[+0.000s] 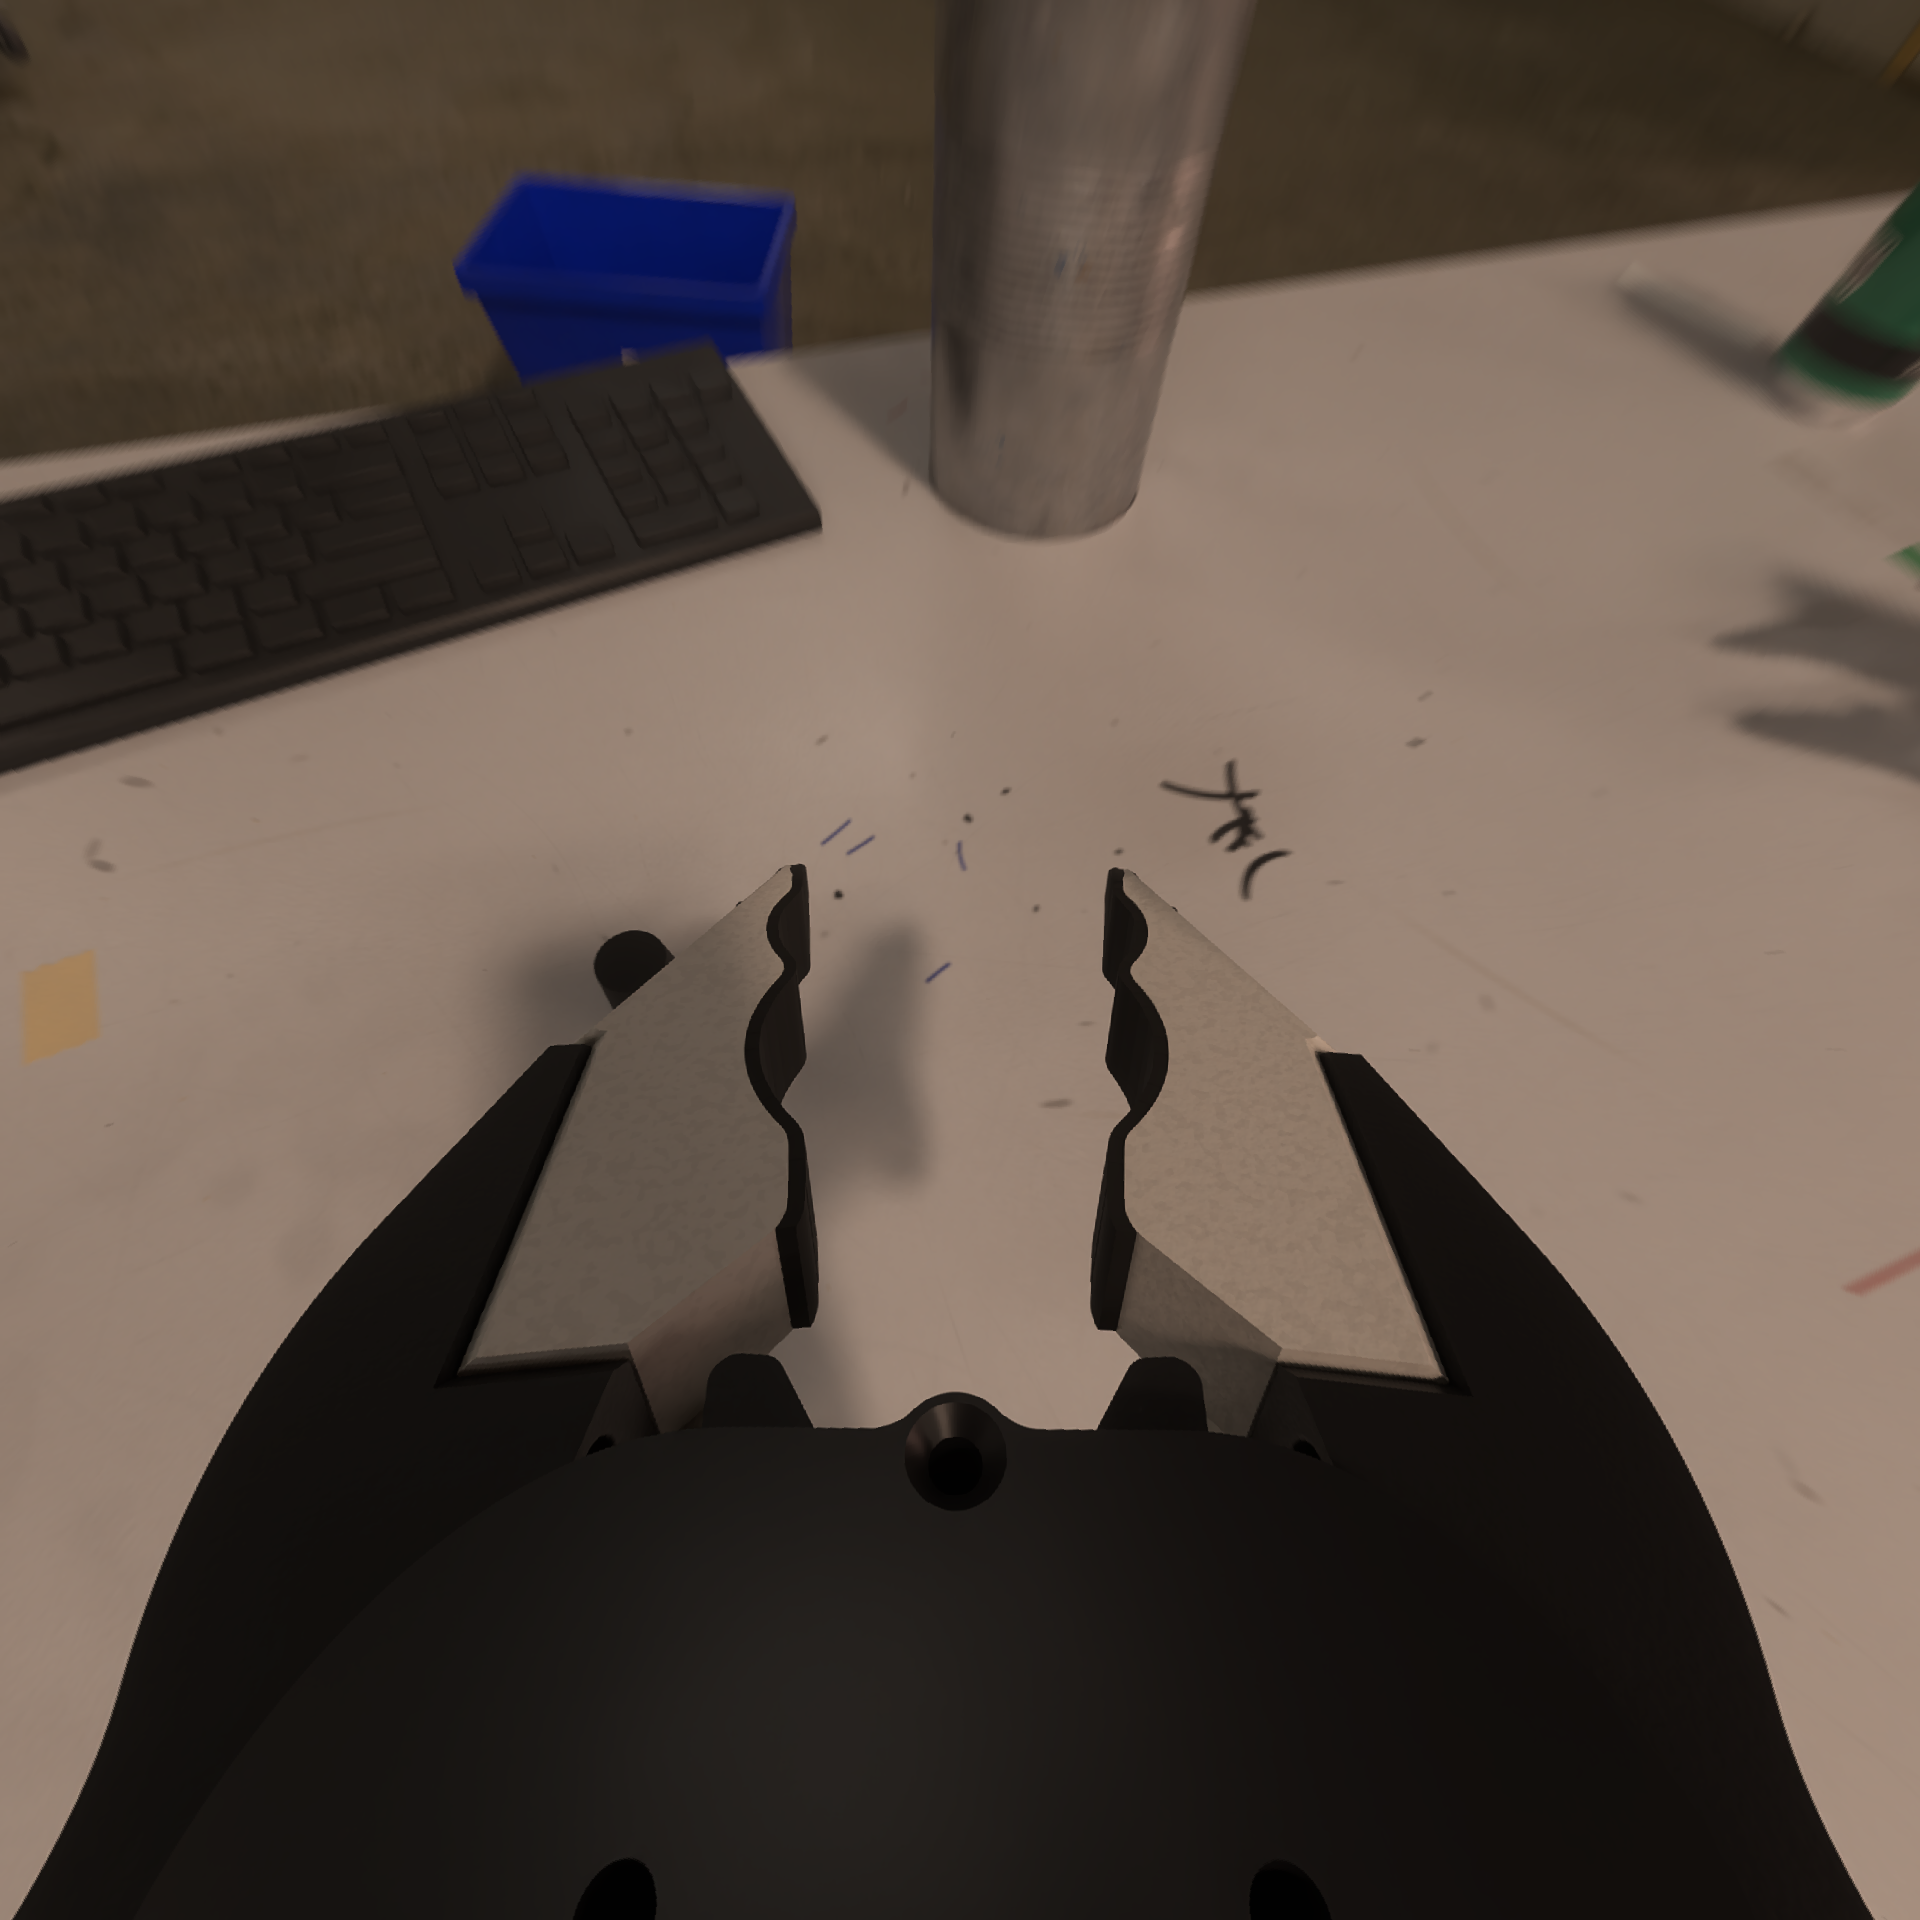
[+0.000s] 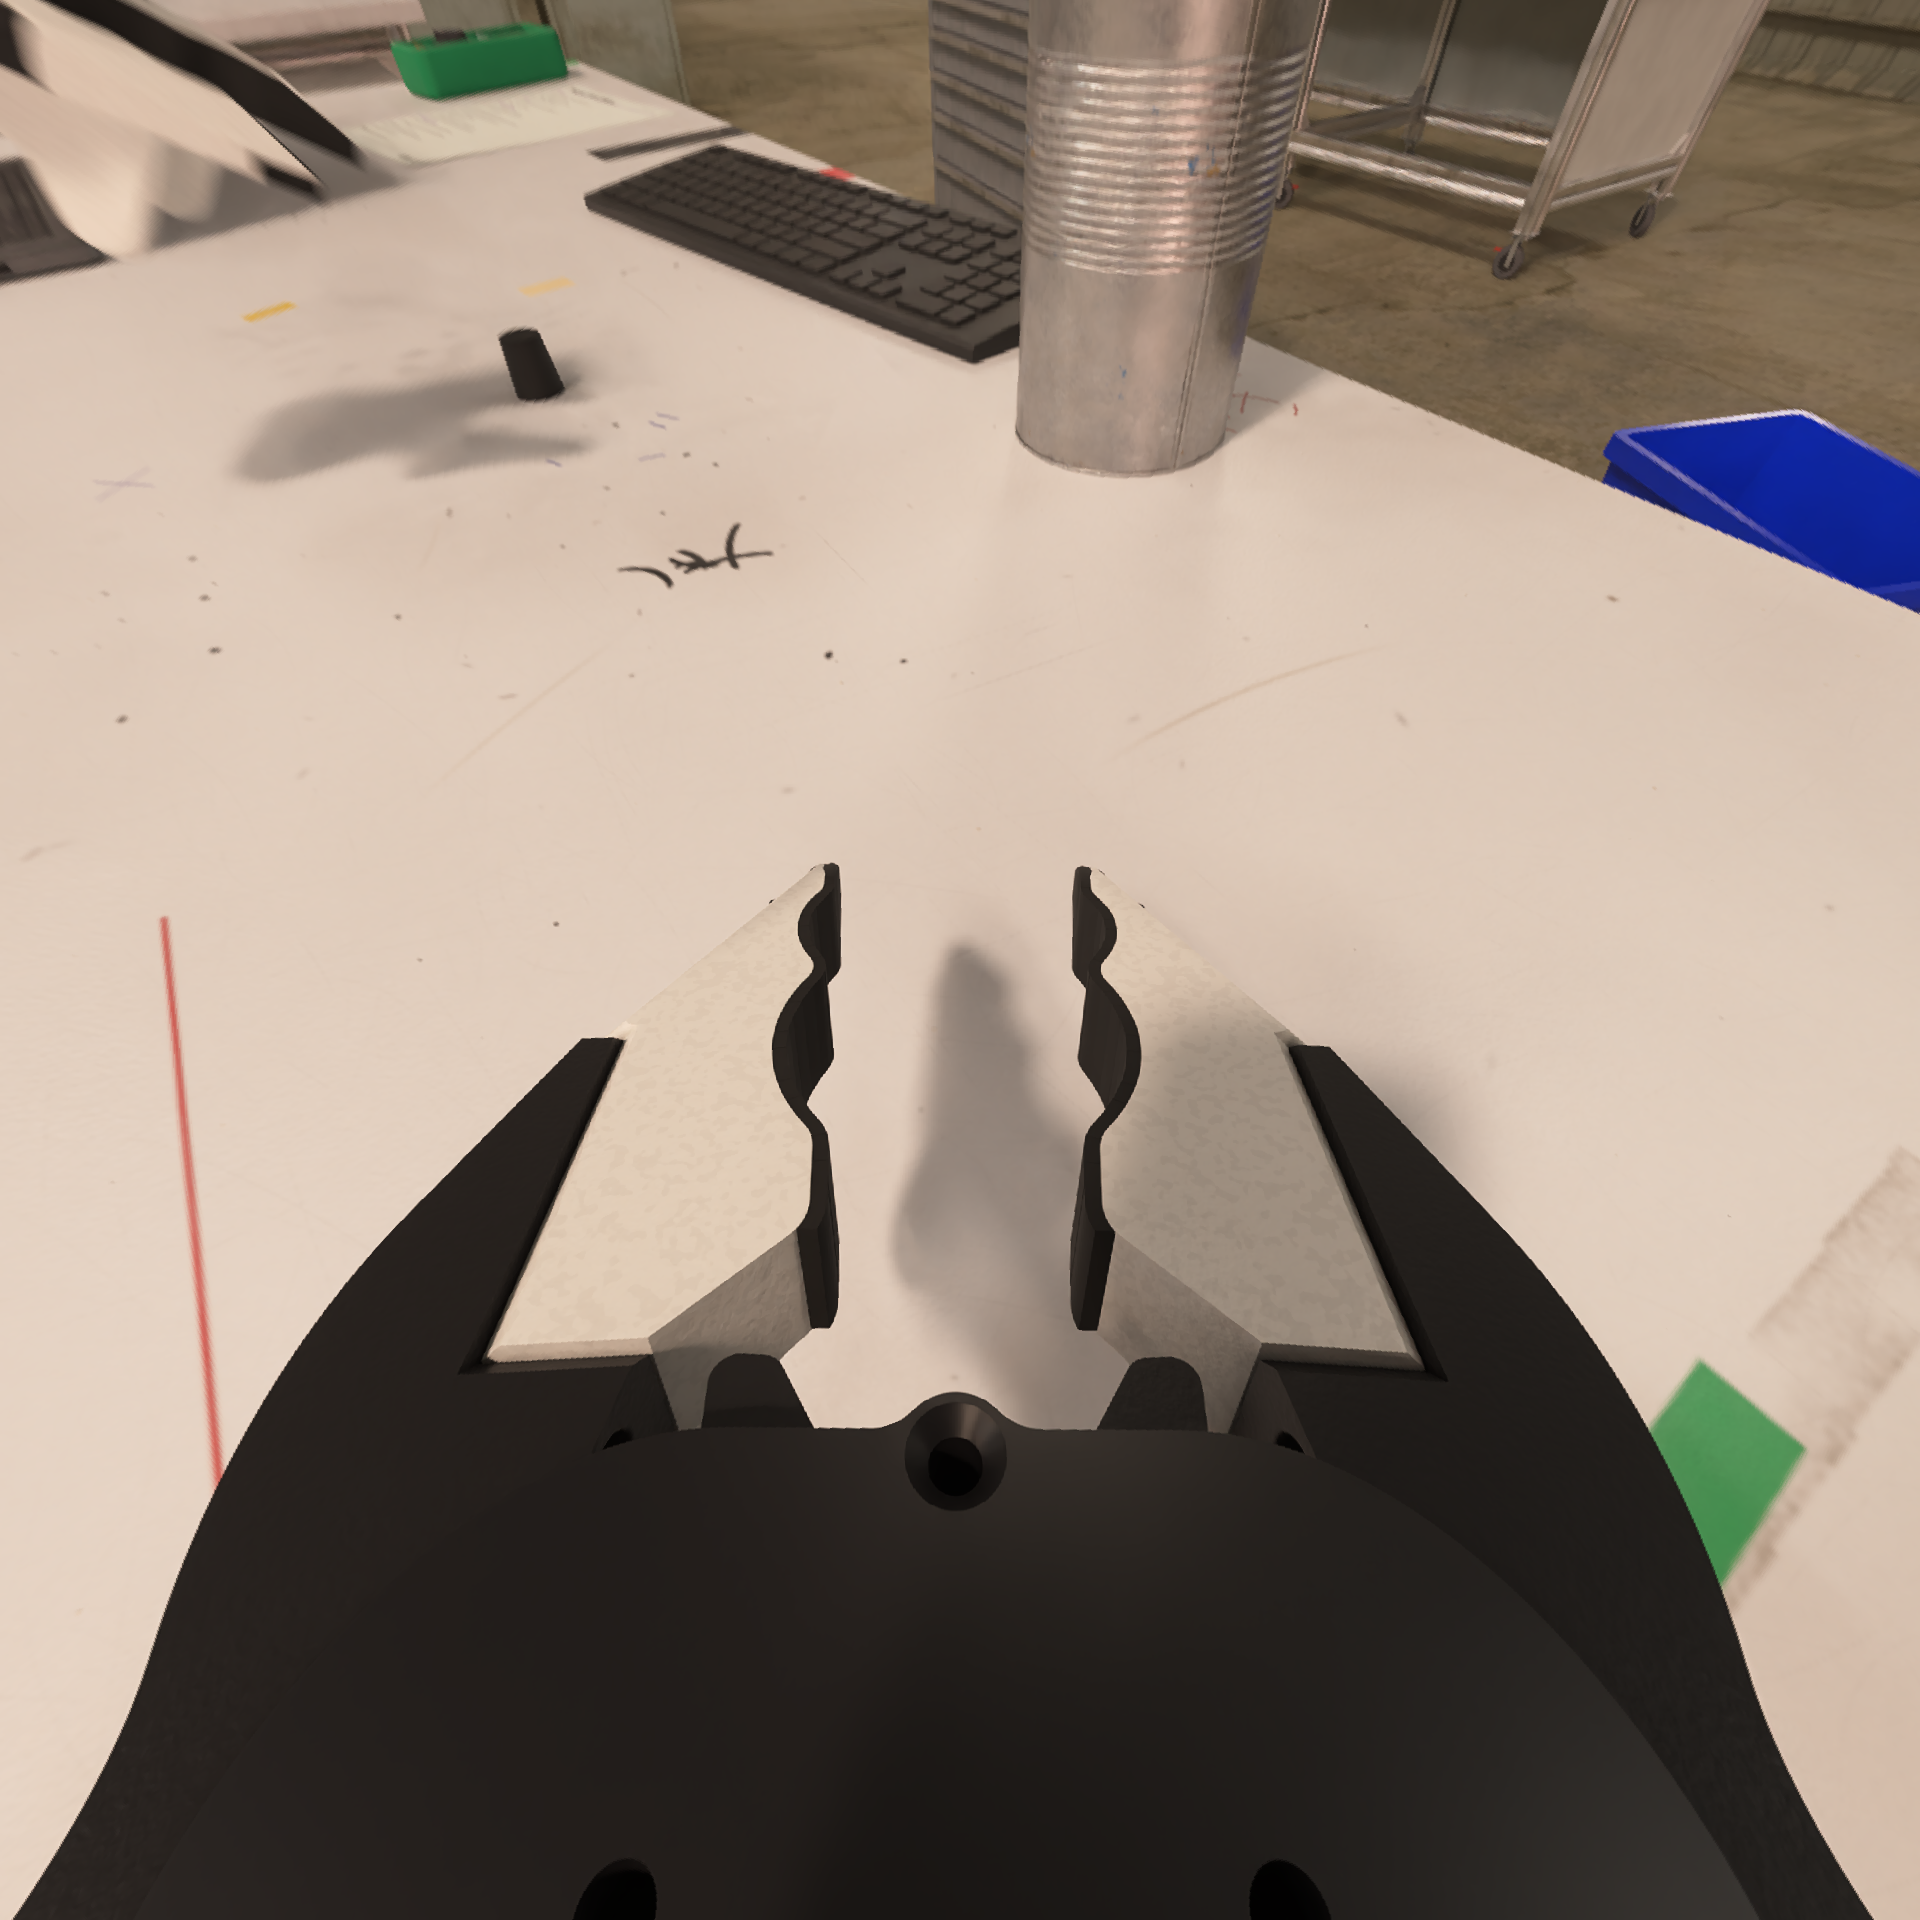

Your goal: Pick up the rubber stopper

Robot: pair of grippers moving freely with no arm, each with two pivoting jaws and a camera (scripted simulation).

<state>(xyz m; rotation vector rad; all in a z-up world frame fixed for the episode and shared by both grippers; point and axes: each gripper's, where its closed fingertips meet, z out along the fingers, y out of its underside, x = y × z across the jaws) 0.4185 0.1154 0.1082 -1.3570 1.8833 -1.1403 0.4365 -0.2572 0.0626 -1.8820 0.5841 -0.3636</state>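
Observation:
The rubber stopper [image 2: 531, 364] is a small black tapered plug standing on the white table, far left in the right wrist view. In the left wrist view only its top [image 1: 628, 961] shows, just left of and mostly hidden behind my left finger. My left gripper [image 1: 954, 883] is open and empty above the table, with the stopper outside its jaws to the left. My right gripper [image 2: 956, 878] is open and empty over bare table, far from the stopper. The left gripper also shows blurred at the top left of the right wrist view [image 2: 156, 135].
A tall metal cylinder [image 1: 1060, 260] [image 2: 1143, 239] stands on the table ahead. A black keyboard [image 1: 364, 551] [image 2: 831, 244] lies beyond the stopper. A blue bin [image 1: 634, 270] [image 2: 1777, 499] sits off the table edge. A green box [image 2: 478, 57] is at the far back.

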